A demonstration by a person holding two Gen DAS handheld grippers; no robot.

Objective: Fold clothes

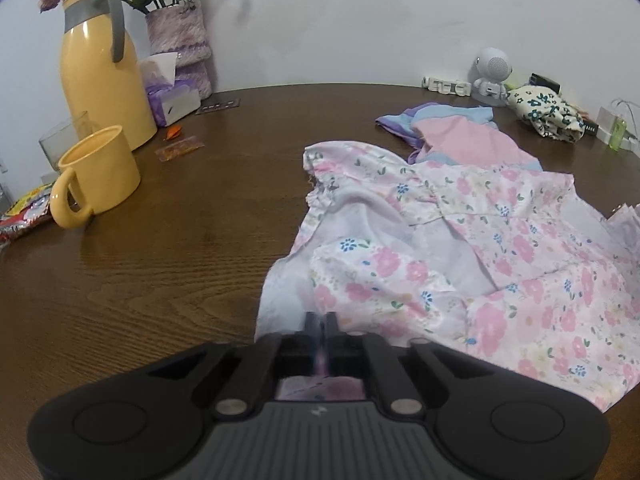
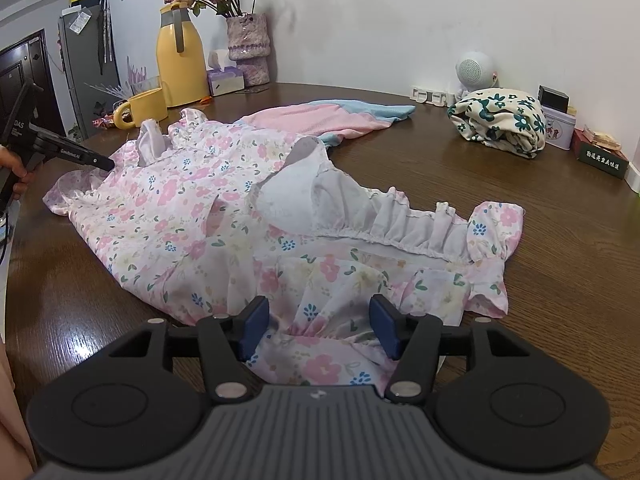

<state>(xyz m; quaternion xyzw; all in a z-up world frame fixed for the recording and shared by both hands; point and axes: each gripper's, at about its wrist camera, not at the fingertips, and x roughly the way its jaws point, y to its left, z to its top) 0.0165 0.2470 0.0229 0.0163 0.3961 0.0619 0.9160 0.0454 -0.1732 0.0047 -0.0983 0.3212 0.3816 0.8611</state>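
Observation:
A pink floral dress (image 1: 500, 248) with a white lining lies rumpled on the brown wooden table (image 1: 160, 272). My left gripper (image 1: 321, 322) is shut on the dress's near left edge. In the right wrist view the dress (image 2: 192, 216) spreads across the middle, its elastic ruffled part (image 2: 400, 220) turned up. My right gripper (image 2: 320, 326) is open, its blue pads (image 2: 256, 320) either side of a fold of the dress hem. The left gripper (image 2: 106, 164) also shows there, at the dress's far left edge.
A pink, blue and purple garment (image 1: 452, 130) lies behind the dress. A folded green-flowered cloth (image 2: 500, 122) sits at the back right beside a white speaker (image 2: 474, 70) and small boxes (image 2: 560, 128). A yellow mug (image 1: 96, 176), yellow thermos (image 1: 100, 68), tissue box (image 1: 172, 100) and vase (image 1: 180, 44) stand at the left.

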